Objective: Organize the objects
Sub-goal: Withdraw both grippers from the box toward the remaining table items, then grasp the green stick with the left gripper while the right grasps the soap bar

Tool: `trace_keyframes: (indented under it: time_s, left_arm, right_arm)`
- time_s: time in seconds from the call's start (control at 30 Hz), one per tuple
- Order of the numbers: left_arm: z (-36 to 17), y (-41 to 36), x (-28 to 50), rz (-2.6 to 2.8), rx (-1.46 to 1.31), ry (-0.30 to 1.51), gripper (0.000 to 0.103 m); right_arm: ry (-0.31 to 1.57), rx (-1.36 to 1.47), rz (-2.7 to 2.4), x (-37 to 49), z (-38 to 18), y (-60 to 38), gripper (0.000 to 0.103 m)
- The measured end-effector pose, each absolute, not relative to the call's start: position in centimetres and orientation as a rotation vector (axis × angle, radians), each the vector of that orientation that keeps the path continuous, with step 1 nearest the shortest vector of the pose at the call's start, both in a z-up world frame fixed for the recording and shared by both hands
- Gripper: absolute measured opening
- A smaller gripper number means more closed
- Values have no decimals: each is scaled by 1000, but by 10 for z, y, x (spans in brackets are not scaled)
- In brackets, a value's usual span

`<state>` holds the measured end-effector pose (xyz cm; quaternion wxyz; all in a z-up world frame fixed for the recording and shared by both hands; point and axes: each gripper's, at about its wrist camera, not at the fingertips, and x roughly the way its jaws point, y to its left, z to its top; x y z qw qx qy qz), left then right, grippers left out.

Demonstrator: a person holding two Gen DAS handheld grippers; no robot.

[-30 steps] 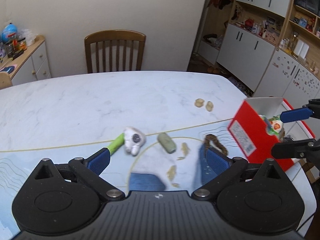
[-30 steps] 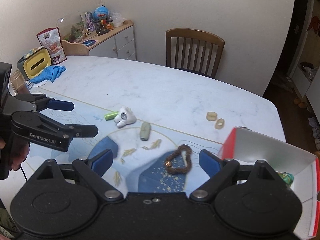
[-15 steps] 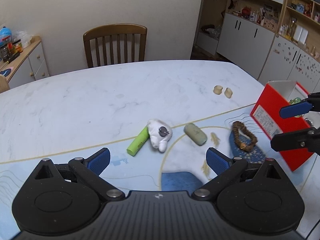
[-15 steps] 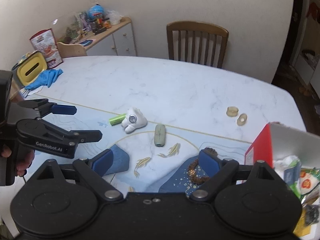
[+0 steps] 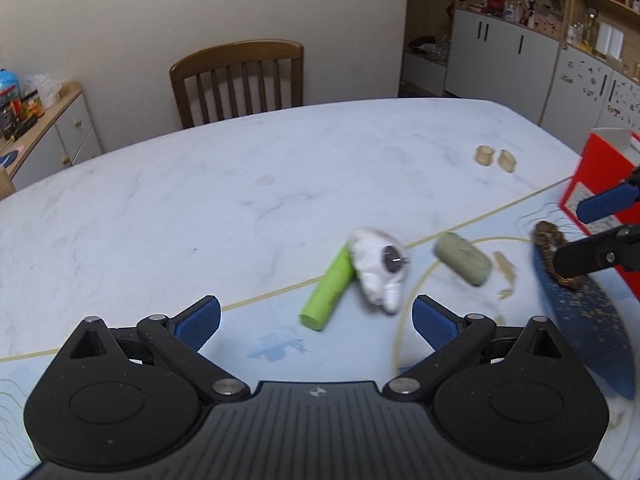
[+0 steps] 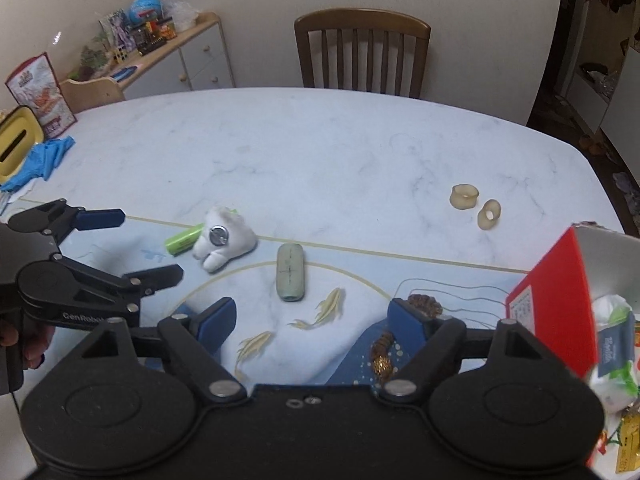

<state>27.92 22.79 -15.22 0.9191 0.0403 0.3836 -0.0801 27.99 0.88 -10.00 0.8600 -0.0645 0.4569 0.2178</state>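
Observation:
A green tube (image 5: 328, 292) and a white plush toy (image 5: 380, 266) lie touching on the table just ahead of my left gripper (image 5: 316, 322), which is open and empty above them. A grey-green oblong (image 6: 290, 272) lies right of the plush (image 6: 224, 238). My right gripper (image 6: 312, 316) hangs low over the mat with its jaws closing and nothing between the pads. A brown bead bracelet (image 6: 424, 302) lies partly hidden behind its right finger. A red box (image 6: 548, 304) holding packets stands at the right. Two beige rings (image 6: 464, 196) sit farther back.
A wooden chair (image 6: 362, 52) stands at the table's far edge. Blue gloves (image 6: 44, 160), a yellow box (image 6: 16, 140) and a snack bag (image 6: 40, 96) are at the far left. A sideboard (image 6: 180, 60) is behind them, and cabinets (image 5: 520, 60) are at the right.
Both grippers have come down toward the table. The tube and plush now lie straight ahead of the left gripper. The bracelet has slid from mid-gap to the right gripper's right finger, whose jaws have narrowed.

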Motion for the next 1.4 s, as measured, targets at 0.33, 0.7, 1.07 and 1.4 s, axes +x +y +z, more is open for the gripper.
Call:
trace_keyframes:
  time_s: [0.33,0.7,1.07,1.4]
  left_arm:
    - [-170,245,300,-154,81,798,102]
    - [-175,236,311,-216,135,787,71]
    - [-174,221,317,-300,151,779,45]
    - [-170,215,322,-337,114,812,18]
  right_arm:
    - [976,-172,451,298,-126,33,75]
    - [996,-176,443,314,-145,47,56]
    - [984,-209,450,318,-154,64,41]
    - [973,-228,442,315,-157,74,30]
